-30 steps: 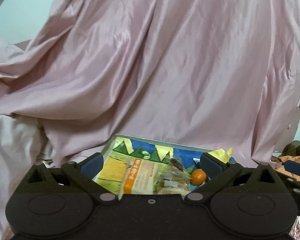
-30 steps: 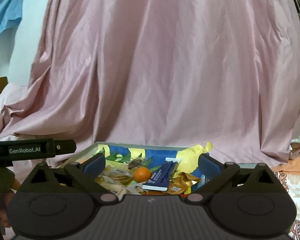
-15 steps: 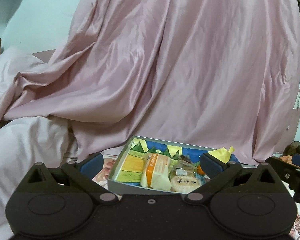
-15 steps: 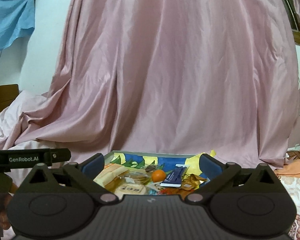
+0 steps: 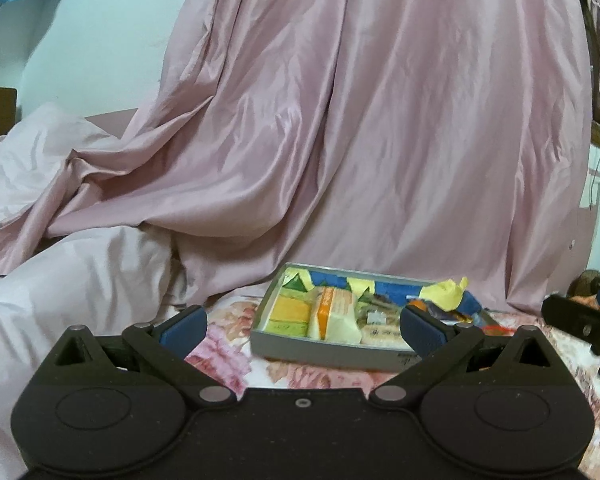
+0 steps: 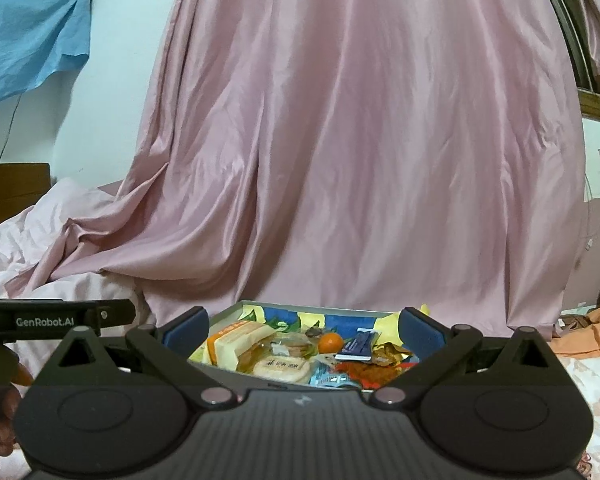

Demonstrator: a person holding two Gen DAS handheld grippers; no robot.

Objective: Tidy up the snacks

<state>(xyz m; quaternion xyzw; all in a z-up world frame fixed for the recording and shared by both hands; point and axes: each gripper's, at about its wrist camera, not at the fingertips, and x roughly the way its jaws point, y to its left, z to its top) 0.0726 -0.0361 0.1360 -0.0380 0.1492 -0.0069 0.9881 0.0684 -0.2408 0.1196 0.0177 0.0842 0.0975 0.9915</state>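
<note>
Snacks fill the grey box (image 6: 236, 308) ahead; left gripper (image 5: 302, 322) and right gripper (image 6: 302, 328) hover level, jaws apart, empty

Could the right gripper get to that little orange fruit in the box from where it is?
Probably yes: the right gripper is open and empty, and the orange fruit lies uncovered on top of the snacks in the box, straight ahead between its fingers.

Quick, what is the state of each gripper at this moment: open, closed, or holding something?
Left gripper: open, holding nothing.
Right gripper: open, holding nothing; the snack tray lies beyond its fingers.
</note>
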